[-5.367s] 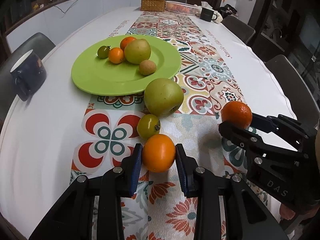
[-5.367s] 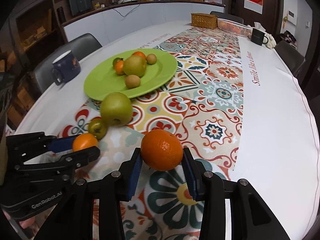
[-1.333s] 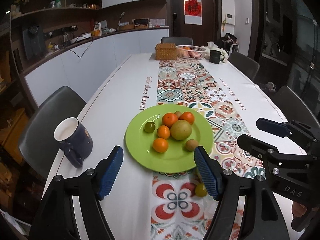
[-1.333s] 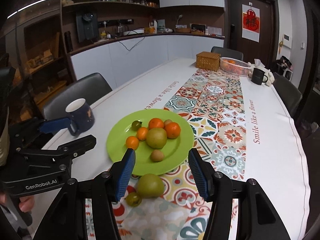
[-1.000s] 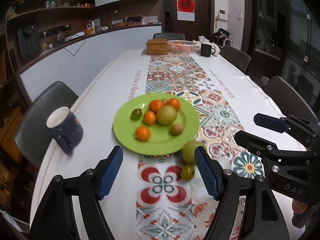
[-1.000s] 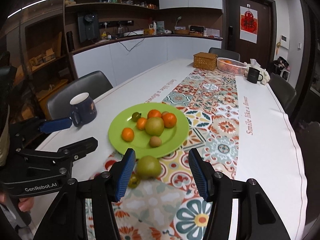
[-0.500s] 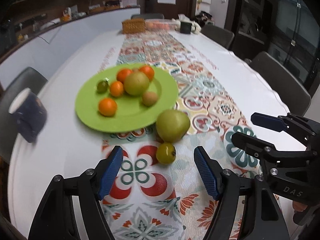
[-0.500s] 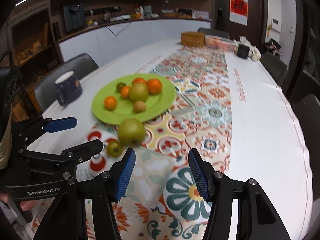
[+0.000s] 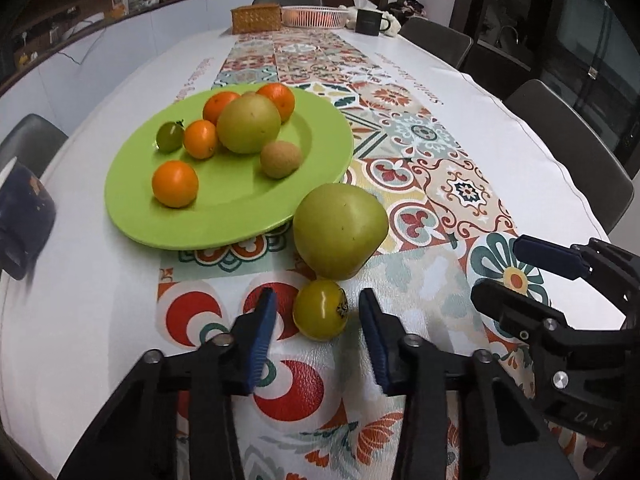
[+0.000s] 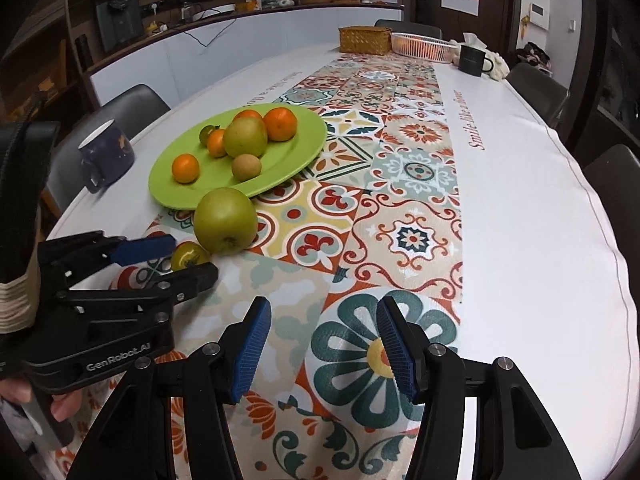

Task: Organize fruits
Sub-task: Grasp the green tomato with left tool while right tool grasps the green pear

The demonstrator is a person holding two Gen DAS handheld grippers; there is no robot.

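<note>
Small green tomato (image 9: 321, 309) sat on the runner, touching the big green apple (image 9: 339, 230) just off the green plate (image 9: 132, 200). Left gripper (image 9: 316, 320) had dropped low, pads wide astride it (grasp next, likely). Right gripper (image 10: 322, 344) wide, empty.

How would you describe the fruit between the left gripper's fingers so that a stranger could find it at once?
Start at the green plate. Just off its near rim, on the patterned runner, sits a big green apple. The small yellow-green tomato lies right in front of it, between the open left gripper fingers: far smaller, with a dark stem scar.
</note>
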